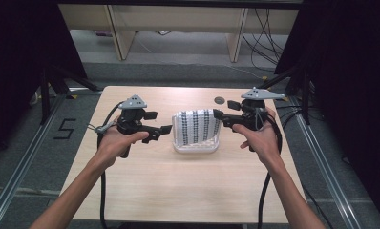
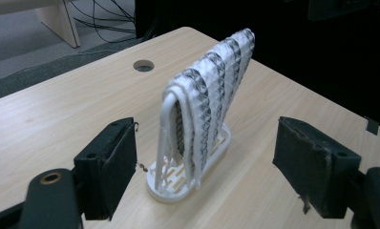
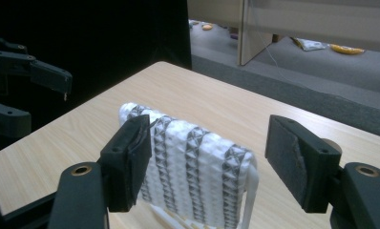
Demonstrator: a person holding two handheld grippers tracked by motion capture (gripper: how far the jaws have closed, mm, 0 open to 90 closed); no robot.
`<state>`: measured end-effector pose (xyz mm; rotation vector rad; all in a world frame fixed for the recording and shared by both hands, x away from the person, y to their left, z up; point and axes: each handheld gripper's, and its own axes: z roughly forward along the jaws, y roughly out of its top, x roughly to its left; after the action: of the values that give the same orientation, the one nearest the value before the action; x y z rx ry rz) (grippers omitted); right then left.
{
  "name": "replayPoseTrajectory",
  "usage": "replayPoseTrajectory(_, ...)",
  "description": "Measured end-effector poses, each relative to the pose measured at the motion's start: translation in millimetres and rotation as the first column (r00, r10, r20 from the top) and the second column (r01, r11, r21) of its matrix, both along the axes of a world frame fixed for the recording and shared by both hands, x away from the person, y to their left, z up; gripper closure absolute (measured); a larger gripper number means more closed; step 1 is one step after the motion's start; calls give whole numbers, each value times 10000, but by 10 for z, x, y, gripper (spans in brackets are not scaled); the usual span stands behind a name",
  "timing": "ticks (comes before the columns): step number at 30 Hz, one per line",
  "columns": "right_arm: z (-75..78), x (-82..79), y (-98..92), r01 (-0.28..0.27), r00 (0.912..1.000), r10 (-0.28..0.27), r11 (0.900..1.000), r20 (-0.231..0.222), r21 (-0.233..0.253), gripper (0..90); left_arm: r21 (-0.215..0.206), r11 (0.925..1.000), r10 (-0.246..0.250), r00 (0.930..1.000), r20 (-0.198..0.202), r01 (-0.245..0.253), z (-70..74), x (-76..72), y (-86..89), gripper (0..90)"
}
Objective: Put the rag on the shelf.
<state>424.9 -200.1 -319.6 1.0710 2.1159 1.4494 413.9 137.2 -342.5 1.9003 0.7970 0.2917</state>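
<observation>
A white cloth with dark patterned stripes [image 1: 195, 125] hangs folded over a white plastic rack [image 1: 196, 147] at the table's middle. In the left gripper view the cloth [image 2: 212, 90] drapes over the rack's upright loop, and the rack's slotted base [image 2: 178, 183] rests on the wood. My left gripper [image 1: 159, 122] is held just left of the rack, open, with nothing between its fingers [image 2: 114, 162]. My right gripper [image 1: 224, 112] is held at the cloth's upper right corner, also open. In the right gripper view the cloth [image 3: 197, 167] stands between and beyond the pads [image 3: 298, 160].
The light wooden table [image 1: 178, 191] has a round cable hole [image 1: 219, 100] behind the rack. Dark curtains flank both sides. Desk legs and cables stand on the grey floor beyond the far edge. The left gripper [image 3: 30, 71] shows at the right gripper view's left edge.
</observation>
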Motion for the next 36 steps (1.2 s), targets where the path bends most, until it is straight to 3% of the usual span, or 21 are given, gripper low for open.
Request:
replayPoseTrajectory(7,-45,-58,-5,-40,10000,40,10000,-3,-91,334,-213,9994,-274,9996,-62,272,-66,-105,40,218)
replayPoseTrajectory(8,-48,-67,0,-88,9998,88,10000,-150,-2,334,-263,9994,-209,9998,-8,209,-75,-130,53,218)
replayPoseTrajectory(16,-103,-101,-3,-160,9999,160,9999,-22,-14,328,-379,9991,-199,9998,-64,197,-126,-188,83,218)
replayPoseTrajectory(30,-196,-220,-28,-179,9997,180,9998,-151,57,326,44,9990,-447,9990,-8,447,-258,-354,63,217)
replayPoseTrajectory(36,-289,-280,-46,-321,9994,321,9995,-123,60,322,-101,9981,-608,9981,24,609,-322,-412,64,216)
